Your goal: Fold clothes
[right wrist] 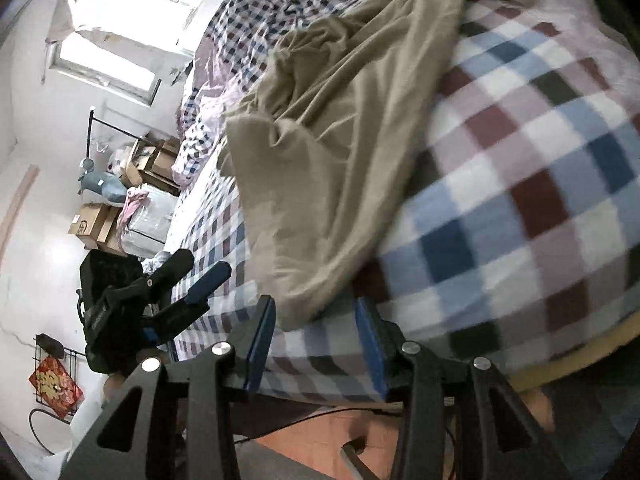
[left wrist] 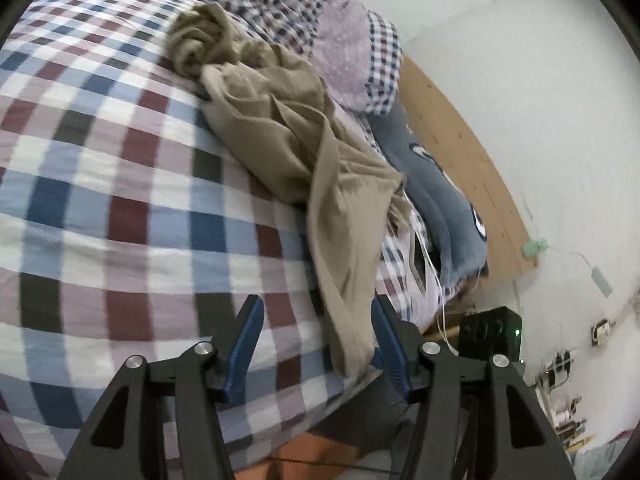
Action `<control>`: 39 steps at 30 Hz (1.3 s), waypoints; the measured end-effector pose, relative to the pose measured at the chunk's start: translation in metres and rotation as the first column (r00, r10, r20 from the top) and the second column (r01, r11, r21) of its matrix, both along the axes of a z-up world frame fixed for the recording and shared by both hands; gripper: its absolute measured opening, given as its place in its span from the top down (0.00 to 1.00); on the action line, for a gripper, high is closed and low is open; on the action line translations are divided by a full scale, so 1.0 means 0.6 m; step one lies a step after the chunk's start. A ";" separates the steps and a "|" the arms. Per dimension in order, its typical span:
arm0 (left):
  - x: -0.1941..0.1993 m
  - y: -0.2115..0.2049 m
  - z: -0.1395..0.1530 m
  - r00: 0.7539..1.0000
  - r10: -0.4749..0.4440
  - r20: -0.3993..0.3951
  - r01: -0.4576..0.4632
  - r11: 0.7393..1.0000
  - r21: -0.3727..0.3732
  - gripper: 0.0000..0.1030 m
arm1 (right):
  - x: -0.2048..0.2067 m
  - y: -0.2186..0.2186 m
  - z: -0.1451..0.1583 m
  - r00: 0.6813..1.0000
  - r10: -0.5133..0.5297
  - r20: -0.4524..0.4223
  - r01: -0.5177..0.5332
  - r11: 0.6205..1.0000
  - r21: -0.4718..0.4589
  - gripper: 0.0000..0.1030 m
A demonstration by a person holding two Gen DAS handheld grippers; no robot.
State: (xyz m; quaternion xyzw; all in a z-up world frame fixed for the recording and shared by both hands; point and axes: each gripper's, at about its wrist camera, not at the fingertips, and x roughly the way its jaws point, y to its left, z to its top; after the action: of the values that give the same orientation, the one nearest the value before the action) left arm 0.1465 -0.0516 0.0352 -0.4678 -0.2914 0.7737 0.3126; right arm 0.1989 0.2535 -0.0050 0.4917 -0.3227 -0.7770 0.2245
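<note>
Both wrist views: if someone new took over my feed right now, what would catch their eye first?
The crumpled khaki garment heaped on the checked bedspread, one end trailing down to the bed's edge. That end hangs between the open fingers of the left claw; in the right wrist view the open right claw sits just below another edge of it. Beside it, toward the wooden headboard, lies a grey-blue plush pillow.

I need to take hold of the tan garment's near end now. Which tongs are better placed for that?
Probably left. The left tongs are open with a hanging strip of the tan garment already between the fingers, against the right-hand one. The right tongs are open too, but the hem sits just beyond their tips.
</note>
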 end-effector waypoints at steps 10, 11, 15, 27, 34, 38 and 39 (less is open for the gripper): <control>-0.024 -0.033 -0.019 0.994 0.108 -0.025 -0.108 0.994 -0.013 0.42 | 0.001 0.029 0.032 0.999 -0.019 -0.027 0.025 0.973 0.230 0.98; -0.027 -0.039 -0.019 0.992 0.121 -0.027 -0.121 0.993 -0.007 0.42 | 0.000 0.044 0.041 0.999 -0.024 -0.027 0.030 0.962 0.272 0.99; -0.039 -0.063 -0.018 0.984 0.172 -0.034 -0.172 0.985 0.017 0.42 | 0.008 0.130 0.090 0.995 -0.080 -0.054 0.095 0.914 0.394 0.99; -0.043 -0.050 -0.004 0.986 0.151 -0.069 -0.152 0.988 -0.008 0.42 | 0.021 0.323 0.138 0.906 -0.416 -0.083 0.362 0.657 0.662 0.96; -0.044 -0.032 0.004 0.988 0.124 -0.091 -0.128 0.991 -0.035 0.42 | 0.030 0.275 0.163 0.856 -0.463 -0.230 0.481 0.553 0.680 0.87; -0.050 -0.036 0.004 0.987 0.139 -0.083 -0.141 0.990 -0.025 0.42 | -0.006 0.138 0.186 0.923 -0.177 -0.342 0.374 0.622 0.688 0.64; -0.052 -0.039 0.003 0.986 0.145 -0.078 -0.147 0.989 -0.020 0.42 | -0.017 0.101 0.187 0.927 -0.103 -0.361 0.342 0.631 0.696 0.63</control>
State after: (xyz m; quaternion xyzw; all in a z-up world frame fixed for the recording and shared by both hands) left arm 0.1154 -0.0749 0.0371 -0.4190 -0.3030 0.8155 0.2599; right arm 0.1889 0.3139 0.1071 0.3773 0.0027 -0.9246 -0.0520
